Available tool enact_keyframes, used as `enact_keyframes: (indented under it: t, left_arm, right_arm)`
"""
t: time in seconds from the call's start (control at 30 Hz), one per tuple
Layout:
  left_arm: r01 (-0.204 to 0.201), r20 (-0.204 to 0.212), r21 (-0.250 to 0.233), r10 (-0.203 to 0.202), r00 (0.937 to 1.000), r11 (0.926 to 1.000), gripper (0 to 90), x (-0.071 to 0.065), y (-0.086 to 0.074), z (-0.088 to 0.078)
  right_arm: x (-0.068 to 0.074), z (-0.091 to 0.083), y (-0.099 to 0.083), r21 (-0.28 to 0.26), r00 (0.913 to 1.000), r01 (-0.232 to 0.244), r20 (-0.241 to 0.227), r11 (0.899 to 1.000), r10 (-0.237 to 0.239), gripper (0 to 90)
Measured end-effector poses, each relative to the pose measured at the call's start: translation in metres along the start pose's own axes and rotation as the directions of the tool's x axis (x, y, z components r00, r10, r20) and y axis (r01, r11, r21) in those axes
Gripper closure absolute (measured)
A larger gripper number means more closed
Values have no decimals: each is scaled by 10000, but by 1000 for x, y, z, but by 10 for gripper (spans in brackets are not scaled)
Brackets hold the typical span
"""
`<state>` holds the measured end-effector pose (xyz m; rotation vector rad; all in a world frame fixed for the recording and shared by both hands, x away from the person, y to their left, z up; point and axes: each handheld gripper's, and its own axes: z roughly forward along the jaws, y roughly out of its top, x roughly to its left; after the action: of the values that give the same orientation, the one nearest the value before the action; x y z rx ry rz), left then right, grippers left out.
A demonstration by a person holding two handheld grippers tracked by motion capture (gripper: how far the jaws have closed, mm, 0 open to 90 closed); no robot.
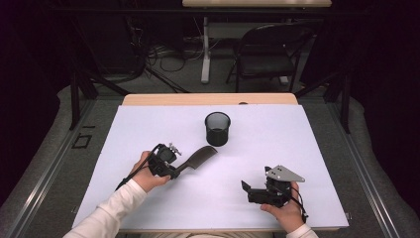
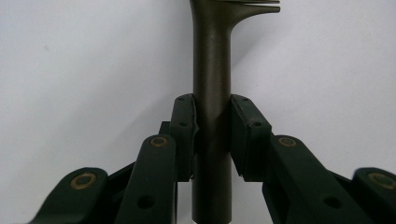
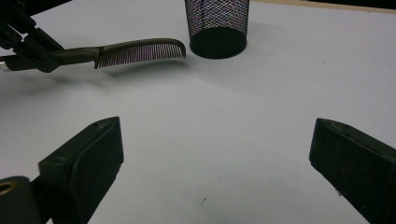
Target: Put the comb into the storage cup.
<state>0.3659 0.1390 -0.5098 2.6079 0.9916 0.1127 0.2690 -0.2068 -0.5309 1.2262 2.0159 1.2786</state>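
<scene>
Two dark walls of shadow close the room at 9 and 3 o'clock in the high view, and grey carpet (image 1: 44, 148) runs around the table. At 12 o'clock stands the white leg of another desk (image 1: 205, 49) with loose cables (image 1: 163, 54) beside it, and a black folding chair (image 1: 267, 49) sits toward 1 o'clock. The table (image 1: 208, 99) shows a light wooden edge at its far side; a large white sheet (image 1: 277, 148) covers nearly all of its top.

On the sheet, just past the centre toward 12 o'clock, a black mesh cup (image 1: 217, 128) stands upright and open. The right gripper view shows the cup's mesh wall (image 3: 217, 18) and round base.

At 7 o'clock the left hand (image 1: 146, 173), in a white sleeve (image 1: 109, 213), holds the left gripper (image 1: 173, 171). Its jaws are clamped on the handle of a dark comb (image 1: 198, 158), seen pinched between both pads in the left gripper view (image 2: 212, 116). The comb points toward 1 o'clock, its tip near the cup but apart from it; its teeth (image 3: 140, 53) hang above the sheet.

At 5 o'clock the right hand (image 1: 285, 210) holds the right gripper (image 1: 250, 191), its jaws spread wide with nothing between them.
</scene>
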Motion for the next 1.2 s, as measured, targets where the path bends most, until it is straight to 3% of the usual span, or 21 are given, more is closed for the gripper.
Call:
enact_keyframes:
  t: [0.3, 0.63, 1.0, 1.03, 1.17, 1.2]
  left_arm:
    - [110, 78, -830, -104, 9999, 9965, 723, 0, -2, -11]
    - [115, 107, -1650, -99, 9999, 9862, 723, -3, -5, -22]
    - [251, 188, -2716, -208, 9996, 9621, 723, -6, -8, -38]
    - [349, 230, -2928, -295, 9993, 9555, 723, -7, -7, -39]
    - [302, 226, -3147, -243, 9994, 9487, 723, -9, -6, -43]
    - [285, 215, -3338, -226, 9995, 9422, 723, -10, -6, -45]
  right_arm:
    - [0, 0, 0, 31, 10000, 17, 7, 10000, -17, 29]
    - [0, 0, 0, 33, 10000, -7, -5, 10000, 7, 29]
    - [0, 1, 0, 6, 10000, 34, 3, 10000, -34, 30]
    - [0, 1, 0, -13, 10000, 35, 5, 10000, -35, 30]
    - [0, 1, 0, 50, 10000, 12, 2, 10000, -12, 30]
    - [1, 1, 0, 6, 10000, -11, 0, 10000, 11, 30]
